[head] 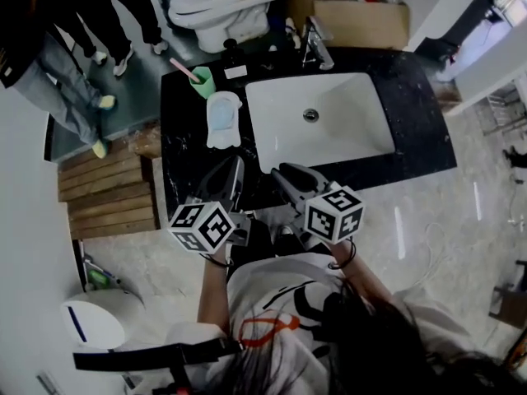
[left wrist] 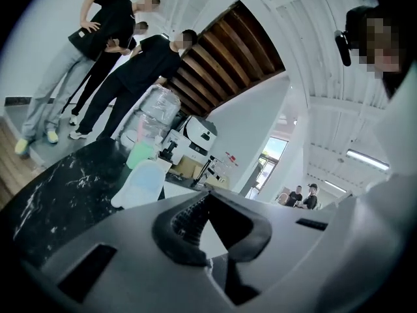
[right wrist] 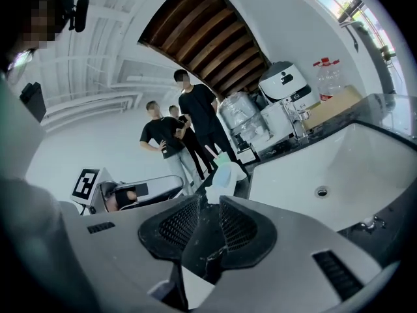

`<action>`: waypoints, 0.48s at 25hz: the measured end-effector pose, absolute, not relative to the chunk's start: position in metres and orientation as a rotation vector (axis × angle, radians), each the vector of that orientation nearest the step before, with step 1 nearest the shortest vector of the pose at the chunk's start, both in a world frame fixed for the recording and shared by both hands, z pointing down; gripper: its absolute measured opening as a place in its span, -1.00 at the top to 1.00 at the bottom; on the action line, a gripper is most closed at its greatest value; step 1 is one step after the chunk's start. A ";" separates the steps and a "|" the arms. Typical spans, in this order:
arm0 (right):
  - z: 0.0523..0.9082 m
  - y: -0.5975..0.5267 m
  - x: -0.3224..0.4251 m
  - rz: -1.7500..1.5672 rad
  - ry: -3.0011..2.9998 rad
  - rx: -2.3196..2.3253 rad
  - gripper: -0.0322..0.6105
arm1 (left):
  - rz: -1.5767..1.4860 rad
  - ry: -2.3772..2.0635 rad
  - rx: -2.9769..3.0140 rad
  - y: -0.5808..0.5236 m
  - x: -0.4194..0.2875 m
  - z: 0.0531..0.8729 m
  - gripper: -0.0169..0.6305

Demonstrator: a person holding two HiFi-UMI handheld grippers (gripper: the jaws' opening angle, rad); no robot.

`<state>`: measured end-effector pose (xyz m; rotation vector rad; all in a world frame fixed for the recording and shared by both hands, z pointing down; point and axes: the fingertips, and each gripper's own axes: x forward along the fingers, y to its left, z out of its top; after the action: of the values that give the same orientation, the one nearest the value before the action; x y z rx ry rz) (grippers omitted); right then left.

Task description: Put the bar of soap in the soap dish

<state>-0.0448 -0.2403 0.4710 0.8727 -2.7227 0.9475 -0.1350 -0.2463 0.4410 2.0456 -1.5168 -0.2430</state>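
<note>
A pale blue bar of soap lies in the white soap dish on the black counter, left of the basin. The left gripper view has the soap and its dish ahead on the left. Through the right gripper view, the dish shows small just beyond the jaws. My left gripper is shut and empty, over the counter's near edge, well short of the dish. Beside it my right gripper holds nothing, with a narrow gap between its pads.
A white basin with a chrome faucet fills the middle of the black counter. A green cup with a pink toothbrush stands just behind the dish. People stand at the far left, beyond the counter.
</note>
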 end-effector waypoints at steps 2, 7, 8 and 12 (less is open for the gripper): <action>0.473 -0.227 -0.041 0.955 -2.725 0.831 0.58 | -0.240 -1.548 2.013 -0.227 -0.129 0.445 0.94; 0.480 -0.196 -0.045 0.969 -2.736 0.718 0.58 | -0.220 -1.624 1.941 -0.181 -0.126 0.453 0.94; 0.480 -0.192 -0.046 0.970 -2.741 0.702 0.58 | -0.224 -1.636 1.931 -0.175 -0.127 0.453 0.94; 0.481 -0.176 -0.051 0.980 -2.756 0.670 0.58 | -0.230 -1.665 1.910 -0.154 -0.129 0.451 0.94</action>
<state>-0.0507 -0.1760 0.4806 0.6699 -2.7561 0.9803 -0.1295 -0.1543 0.4506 1.9101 -1.6654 -0.2305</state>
